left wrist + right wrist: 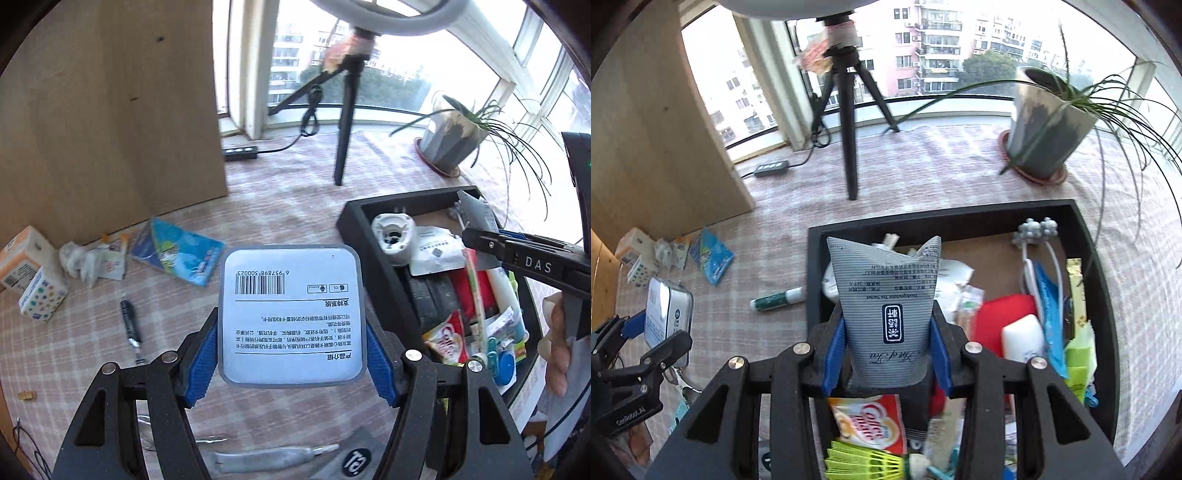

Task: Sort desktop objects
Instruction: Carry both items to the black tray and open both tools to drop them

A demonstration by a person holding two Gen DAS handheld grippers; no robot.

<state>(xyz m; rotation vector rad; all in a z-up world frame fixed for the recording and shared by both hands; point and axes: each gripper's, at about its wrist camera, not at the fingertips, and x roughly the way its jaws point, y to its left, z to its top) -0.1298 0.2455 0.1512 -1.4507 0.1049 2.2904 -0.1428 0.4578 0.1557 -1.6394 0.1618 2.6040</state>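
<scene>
My left gripper [291,354] is shut on a clear plastic case with a white barcode label [290,317] and holds it above the checked tablecloth, left of the black tray [373,243]. My right gripper [888,350] is shut on a grey striped tea sachet [886,295] and holds it over the black tray [1097,280], which is full of small items. The left gripper with its case also shows at the left of the right wrist view [663,317]. The right gripper shows at the right edge of the left wrist view [476,240].
Loose on the cloth: a black pen [131,325], a blue packet [177,256], crumpled wrappers [92,262], small boxes [29,273], a green marker [777,297], a grey tube [273,458]. A tripod [847,122], potted plant [1045,125], power strip [772,168] and wooden panel [110,110] stand behind.
</scene>
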